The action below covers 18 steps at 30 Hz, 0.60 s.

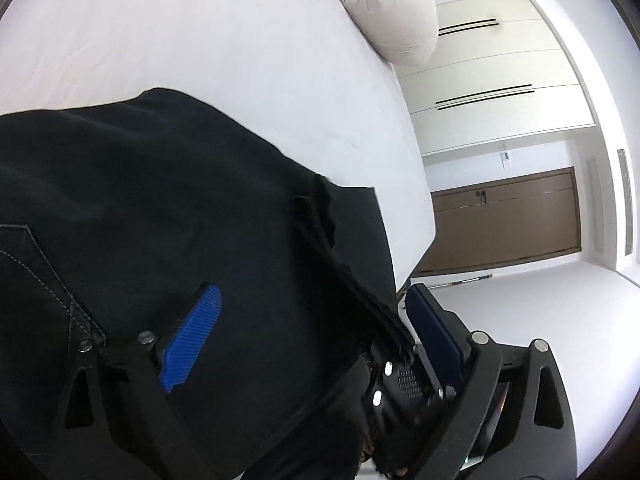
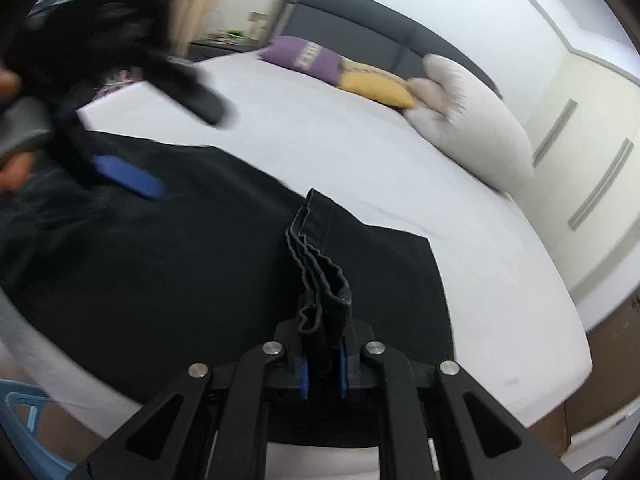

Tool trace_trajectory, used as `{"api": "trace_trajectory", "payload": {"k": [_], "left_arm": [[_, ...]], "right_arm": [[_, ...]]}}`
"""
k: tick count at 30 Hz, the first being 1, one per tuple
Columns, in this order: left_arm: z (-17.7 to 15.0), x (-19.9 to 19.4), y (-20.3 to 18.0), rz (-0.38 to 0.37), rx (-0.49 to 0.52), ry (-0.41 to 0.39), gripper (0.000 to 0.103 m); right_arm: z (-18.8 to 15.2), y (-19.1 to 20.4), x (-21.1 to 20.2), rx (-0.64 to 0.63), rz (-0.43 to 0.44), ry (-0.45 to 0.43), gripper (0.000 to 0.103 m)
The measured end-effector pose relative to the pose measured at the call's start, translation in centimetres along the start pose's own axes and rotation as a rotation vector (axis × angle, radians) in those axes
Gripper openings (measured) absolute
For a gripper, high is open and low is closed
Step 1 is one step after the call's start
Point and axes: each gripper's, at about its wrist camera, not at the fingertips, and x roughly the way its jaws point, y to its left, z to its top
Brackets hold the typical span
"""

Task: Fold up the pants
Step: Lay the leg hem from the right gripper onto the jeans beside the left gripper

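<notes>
Black pants (image 1: 160,200) lie spread on the white bed (image 1: 200,40), with pocket stitching at the left of the left wrist view. My left gripper (image 1: 314,292) is open wide just above the cloth, and its blue pads (image 1: 192,340) press on nothing. In the right wrist view it shows blurred at the upper left as the left gripper (image 2: 188,152). My right gripper (image 2: 324,364) is shut on the stacked leg hems (image 2: 320,264) and lifts them as a wrinkled strip over the pants (image 2: 160,272). That strip of hems (image 1: 340,248) runs between the left gripper's fingers.
A white pillow (image 2: 472,128), a yellow one (image 2: 376,84) and a purple one (image 2: 308,56) lie by the dark headboard (image 2: 380,20). The bed edge (image 1: 416,208) drops to the floor near a brown door (image 1: 508,220) and white wardrobes (image 1: 500,68). A blue chair (image 2: 20,420) stands at the lower left.
</notes>
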Motion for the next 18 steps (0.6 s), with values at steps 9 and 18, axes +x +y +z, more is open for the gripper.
{"api": "trace_trajectory", "payload": {"k": [9, 18], "left_arm": [[-0.1, 1.4, 1.8, -0.025, -0.105, 0.063, 0.095], [1.3, 1.4, 1.0, 0.026, -0.027, 0.11, 0.028]], "right_arm": [[2.3, 5.2, -3.0, -0.014, 0.093, -0.068, 0.012], [3.3, 9.4, -3.8, -0.093, 0.167, -0.105, 0.012]]}}
